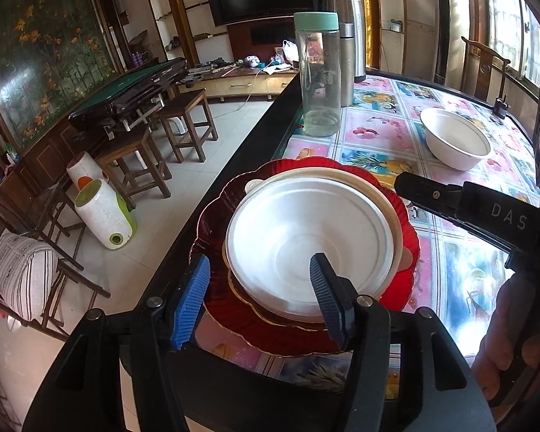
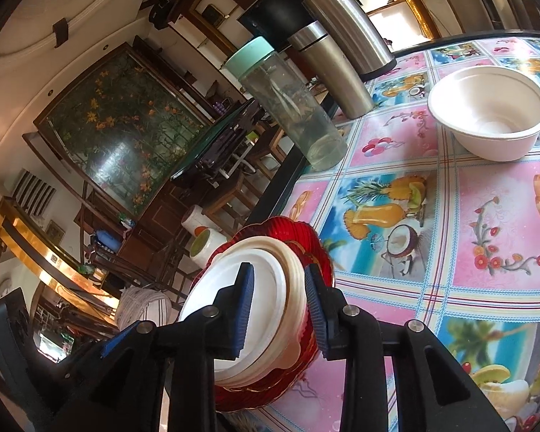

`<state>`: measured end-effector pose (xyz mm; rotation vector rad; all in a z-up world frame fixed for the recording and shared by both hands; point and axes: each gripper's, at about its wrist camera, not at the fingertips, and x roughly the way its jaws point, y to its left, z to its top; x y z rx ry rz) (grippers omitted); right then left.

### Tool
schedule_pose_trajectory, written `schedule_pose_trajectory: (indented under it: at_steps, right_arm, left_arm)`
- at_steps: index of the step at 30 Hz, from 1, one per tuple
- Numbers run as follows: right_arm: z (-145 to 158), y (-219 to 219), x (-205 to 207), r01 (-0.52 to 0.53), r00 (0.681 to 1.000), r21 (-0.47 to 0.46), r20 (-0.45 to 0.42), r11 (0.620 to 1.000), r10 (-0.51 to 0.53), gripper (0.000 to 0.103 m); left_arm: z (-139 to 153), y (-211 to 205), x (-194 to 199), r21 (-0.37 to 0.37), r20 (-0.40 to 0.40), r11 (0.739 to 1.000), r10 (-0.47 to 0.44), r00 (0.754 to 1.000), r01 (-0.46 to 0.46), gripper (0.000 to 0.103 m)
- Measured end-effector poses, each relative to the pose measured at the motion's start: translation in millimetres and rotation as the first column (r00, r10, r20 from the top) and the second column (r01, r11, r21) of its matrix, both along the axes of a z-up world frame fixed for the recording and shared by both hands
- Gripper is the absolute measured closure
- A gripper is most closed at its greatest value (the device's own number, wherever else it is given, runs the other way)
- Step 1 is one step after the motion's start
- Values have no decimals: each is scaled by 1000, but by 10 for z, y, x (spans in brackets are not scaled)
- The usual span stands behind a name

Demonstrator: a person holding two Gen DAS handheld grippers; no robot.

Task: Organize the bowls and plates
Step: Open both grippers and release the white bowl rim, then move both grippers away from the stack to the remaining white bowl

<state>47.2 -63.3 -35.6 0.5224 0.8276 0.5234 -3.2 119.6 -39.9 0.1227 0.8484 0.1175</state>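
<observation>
A stack sits near the table's left edge: scalloped red plates (image 1: pixel 230 309) underneath, a cream plate (image 1: pixel 360 176) on them and a shallow white foam dish (image 1: pixel 306 230) on top. My left gripper (image 1: pixel 259 259) is open above the stack's near side, one finger outside the red rim and one over the white dish. My right gripper (image 2: pixel 279 268) is shut on the stack's right rim, with the white dish (image 2: pixel 208 288), the cream plate (image 2: pixel 292 288) and the red plates (image 2: pixel 288 230) between its pads. A separate deep white bowl (image 1: pixel 455 140) (image 2: pixel 489 108) stands farther back.
The table (image 2: pixel 486 216) has a bright fruit-print cloth. A clear bottle with a green cap (image 1: pixel 316 72) (image 2: pixel 291 104), a steel flask (image 1: pixel 347 68) and a tall steel jug (image 2: pixel 349 25) stand at the far left edge. Stools and floor lie beyond that edge. A hand (image 1: pixel 504 327) holds the right gripper.
</observation>
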Motion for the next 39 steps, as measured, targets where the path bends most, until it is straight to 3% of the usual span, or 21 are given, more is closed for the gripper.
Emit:
schedule_pose_trajectory:
  at_steps: [4, 6, 9, 16, 21, 24, 27, 30, 36, 39]
  right_arm:
    - [53, -298, 31, 57, 998, 3, 10, 998, -57, 71]
    - [74, -542, 58, 109, 994, 10, 11, 994, -109, 71]
    - [86, -991, 86, 197, 980, 41, 1, 980, -197, 71]
    - [93, -2134, 78, 393, 920, 95, -42, 915, -391, 68]
    - [152, -2795, 221, 486, 872, 126, -127, 865, -472, 66]
    - [288, -3047, 456, 519, 849, 137, -195, 844, -491, 64]
    - [427, -3089, 728, 524, 840, 148, -250, 839, -481, 59]
    - [463, -2854, 989, 476, 859, 112, -272, 872, -434, 47]
    - [73, -2432, 1252, 422, 861, -4, -313, 907, -402, 47]
    - [-52, -2495, 1274, 438, 850, 7, -329, 899, -412, 47]
  left_arm:
    - [60, -128, 15, -10, 6, 1000, -26, 1000, 26, 45]
    - [99, -234, 30, -37, 11, 998, -45, 999, 46, 33]
    - [145, -445, 73, -95, 10, 991, -98, 995, 98, 28]
    - [194, -1118, 375, -274, -37, 937, -235, 971, 216, 26]
    - [209, -1365, 839, -398, -69, 908, -171, 983, 130, 26]
    - [246, -1453, 1170, -395, -79, 918, -85, 993, 47, 26]
    - [257, -1490, 1468, -400, -95, 916, -15, 995, -24, 26]
    - [248, -1497, 1706, -435, -121, 897, 23, 992, -73, 26]
    - [111, -1499, 1924, -448, -153, 889, 30, 988, -96, 24]
    - [25, -1494, 2034, -479, -176, 871, 27, 984, -109, 24]
